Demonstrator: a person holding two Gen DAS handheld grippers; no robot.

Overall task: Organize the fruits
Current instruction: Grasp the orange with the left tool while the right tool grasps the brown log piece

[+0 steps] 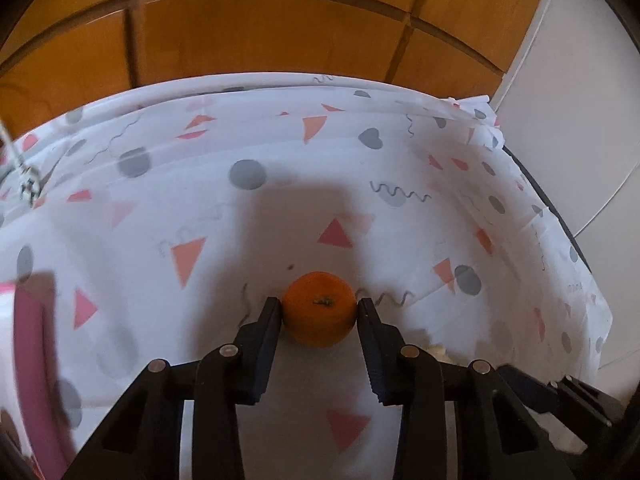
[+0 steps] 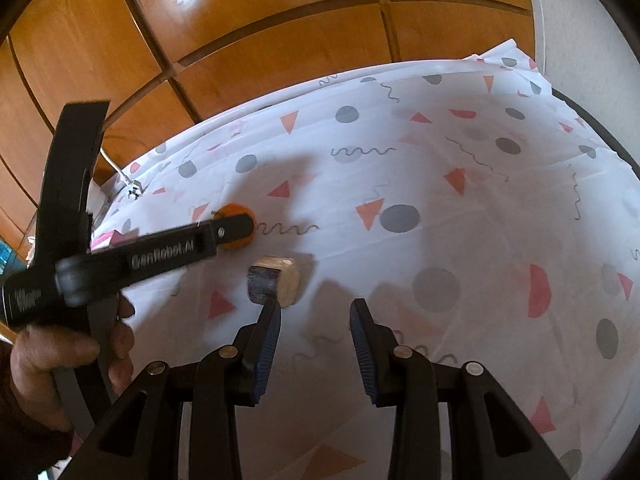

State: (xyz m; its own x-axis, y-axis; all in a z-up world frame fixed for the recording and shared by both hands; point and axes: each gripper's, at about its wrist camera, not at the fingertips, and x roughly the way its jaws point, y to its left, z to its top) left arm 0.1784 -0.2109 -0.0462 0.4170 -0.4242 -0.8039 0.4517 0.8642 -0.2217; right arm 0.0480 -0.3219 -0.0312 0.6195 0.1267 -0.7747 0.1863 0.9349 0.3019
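Observation:
A small orange mandarin [image 1: 319, 308] sits between the fingertips of my left gripper [image 1: 319, 306], and both fingers touch its sides just above the patterned tablecloth [image 1: 248, 216]. In the right wrist view the same mandarin [image 2: 234, 211] is partly hidden behind the left gripper's finger [image 2: 236, 229]. My right gripper [image 2: 314, 310] is open and empty over the cloth. A pale tan chunk with a dark end [image 2: 276, 280] lies just beyond its left finger.
A pink-rimmed white container [image 1: 28, 360] stands at the left edge of the left view. A wooden panelled wall [image 1: 280, 32] runs behind the table. A white cable with a plug [image 2: 134, 190] lies at the far left table edge.

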